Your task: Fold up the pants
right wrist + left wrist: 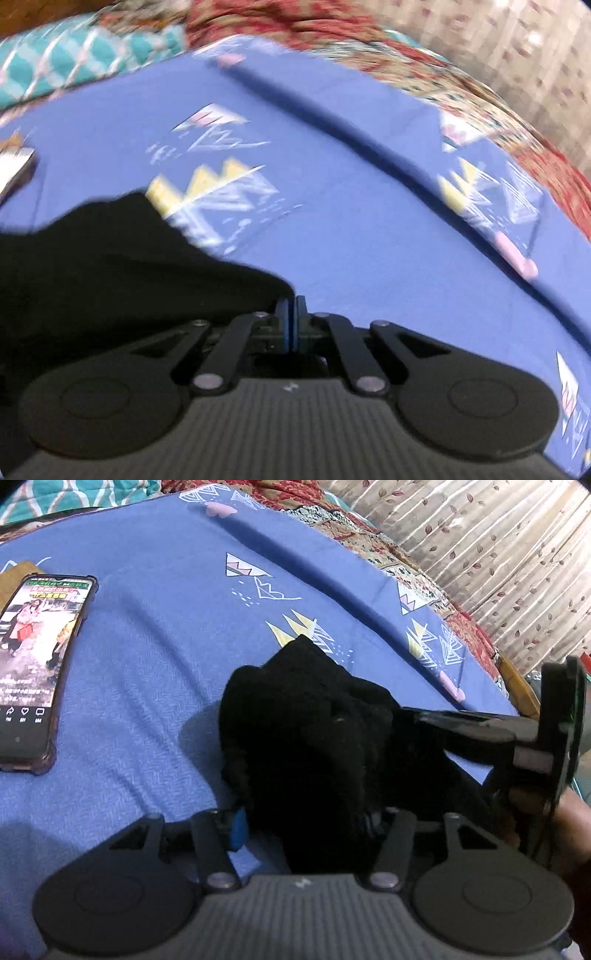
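Black pants (pixel 306 731) lie bunched on the blue sheet (pixel 166 657); left claw (pixel 306 827) half-open, gathering them, grip unclear; right claw (pixel 294 321) closed empty beside them

Pants (pixel 306 716) on bedsheet (pixel 155 657), phone (pixel 37 664) left.

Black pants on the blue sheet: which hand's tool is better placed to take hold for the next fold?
Left, probably. The left tool has the bunched black pants between its fingers; the right tool is shut, apparently empty, at the cloth's edge.
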Tool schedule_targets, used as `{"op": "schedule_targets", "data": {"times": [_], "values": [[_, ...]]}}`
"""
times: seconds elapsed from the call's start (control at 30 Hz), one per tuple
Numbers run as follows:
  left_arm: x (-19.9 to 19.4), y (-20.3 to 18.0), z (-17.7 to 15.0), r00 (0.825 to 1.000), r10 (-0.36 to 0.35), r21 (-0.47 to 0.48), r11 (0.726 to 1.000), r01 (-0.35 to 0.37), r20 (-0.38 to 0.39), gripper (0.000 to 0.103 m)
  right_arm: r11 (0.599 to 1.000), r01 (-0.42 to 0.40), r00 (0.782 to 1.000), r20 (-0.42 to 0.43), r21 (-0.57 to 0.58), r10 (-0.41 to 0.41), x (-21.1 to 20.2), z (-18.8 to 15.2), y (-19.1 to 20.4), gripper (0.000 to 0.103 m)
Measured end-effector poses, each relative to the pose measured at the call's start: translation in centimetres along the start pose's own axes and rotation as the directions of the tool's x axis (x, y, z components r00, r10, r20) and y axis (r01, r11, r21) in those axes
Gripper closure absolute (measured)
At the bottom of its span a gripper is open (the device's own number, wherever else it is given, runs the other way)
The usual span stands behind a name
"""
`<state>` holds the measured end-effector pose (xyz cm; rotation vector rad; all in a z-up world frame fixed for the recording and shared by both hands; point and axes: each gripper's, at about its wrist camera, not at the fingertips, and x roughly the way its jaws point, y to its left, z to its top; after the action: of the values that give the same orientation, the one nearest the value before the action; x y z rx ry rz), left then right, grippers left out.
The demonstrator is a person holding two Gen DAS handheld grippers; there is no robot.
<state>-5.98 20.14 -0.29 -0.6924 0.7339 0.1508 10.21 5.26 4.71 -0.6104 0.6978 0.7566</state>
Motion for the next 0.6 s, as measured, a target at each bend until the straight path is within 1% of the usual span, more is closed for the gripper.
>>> {"op": "schedule_targets", "data": {"times": [0.03,0.07,0.1,0.13,0.17,0.23,0.27,0.37,0.47,0.6], "values": [[0.0,0.2,0.0,1.000,-0.008,-0.004,1.000,0.008,-0.004,0.048,1.000,-0.011,1.000,0.010,-0.010,0.011,-0.4,-0.1,0.6,0.095],[0.1,0.3,0.1,1.000,-0.016,-0.010,1.000,0.016,-0.006,0.046,1.000,-0.019,1.000,0.021,0.001,0.019,-1.2,-0.4,0.8,0.087],[0.0,0.5,0.2,1.000,-0.024,-0.017,1.000,0.024,-0.009,0.046,0.999,-0.027,0.999,0.034,0.028,0.026,-2.1,-0.5,0.3,0.081],[-0.1,0.5,0.2,0.999,-0.031,-0.023,0.999,0.030,-0.011,0.045,0.997,-0.040,0.998,0.054,0.061,0.037,-3.0,-0.6,-0.1,0.072],[-0.2,0.6,0.2,0.999,-0.032,-0.025,0.999,0.032,-0.012,0.045,0.994,-0.055,0.996,0.079,0.093,0.047,-4.2,-1.0,-0.4,0.070],[-0.3,0.6,0.1,0.999,-0.029,-0.018,0.999,0.029,-0.014,0.044,0.986,-0.094,0.991,0.112,0.137,0.079,-6.0,-1.2,-1.3,0.070],[-0.2,0.5,0.1,1.000,-0.028,-0.016,0.999,0.028,-0.014,0.044,0.981,-0.117,0.987,0.126,0.157,0.098,-7.4,-2.1,-1.6,0.070],[-0.3,0.5,0.2,0.999,-0.028,-0.018,0.999,0.028,-0.019,0.044,0.966,-0.181,0.978,0.136,0.183,0.157,-9.4,-3.8,-2.4,0.070],[-0.1,0.5,0.4,0.999,-0.028,-0.015,0.999,0.028,-0.025,0.044,0.935,-0.270,0.962,0.115,0.231,0.249,-10.3,-5.7,-2.1,0.070],[0.0,0.5,0.7,0.999,-0.030,-0.014,0.999,0.030,-0.030,0.044,0.898,-0.335,0.941,0.062,0.284,0.332,-9.5,-7.3,-0.7,0.072]]}}
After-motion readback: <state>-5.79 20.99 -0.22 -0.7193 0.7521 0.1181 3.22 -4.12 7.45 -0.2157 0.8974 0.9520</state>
